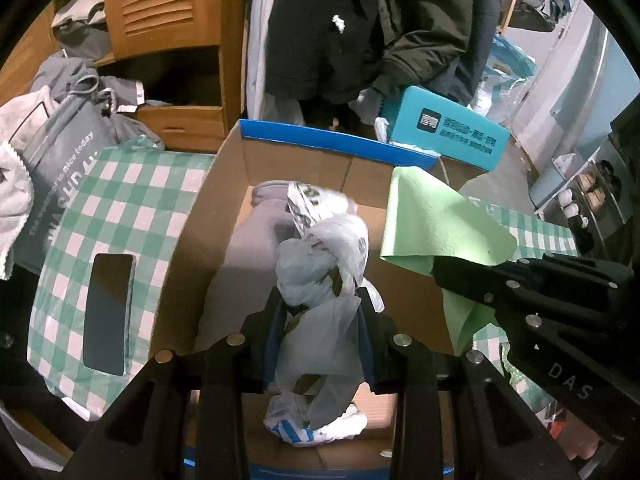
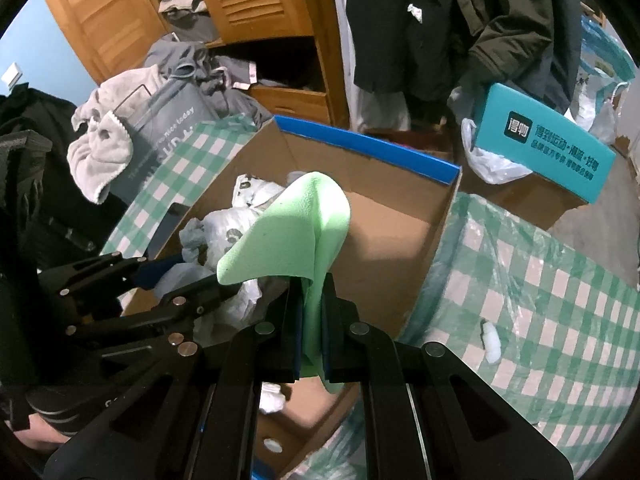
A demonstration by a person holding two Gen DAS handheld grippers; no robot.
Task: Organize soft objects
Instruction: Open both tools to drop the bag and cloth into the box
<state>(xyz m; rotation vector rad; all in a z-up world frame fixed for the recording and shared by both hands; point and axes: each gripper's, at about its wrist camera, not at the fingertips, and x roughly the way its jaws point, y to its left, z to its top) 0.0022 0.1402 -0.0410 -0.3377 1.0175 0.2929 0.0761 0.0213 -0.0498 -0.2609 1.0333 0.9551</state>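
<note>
Left wrist view: the cardboard box [image 1: 224, 216] with a blue rim stands open on a green-and-white checked cloth [image 1: 132, 200]. Inside it, at the far left, lies a grey folded garment [image 1: 256, 236]. The left gripper [image 1: 322, 316] holds a crumpled white and grey plastic bag [image 1: 320, 264] over the box interior; its fingers are clamped on the bag, which bulges above them and hangs below them. The green cloth [image 1: 432, 220] is soft, matte and folded over, at the right over the box edge, gripped by the right gripper [image 1: 444, 276].

Right wrist view: the right gripper [image 2: 312, 320] has its fingers clenched on the green cloth [image 2: 292, 232], whose upper part flops over toward the left, above the box [image 2: 392, 232].

Only the left wrist view shows a dark phone [image 1: 108, 312] lying flat on the checked cloth left of the box. Only the right wrist view shows a small white scrap [image 2: 491, 342] on the checked cloth [image 2: 540, 292] right of the box.
</note>
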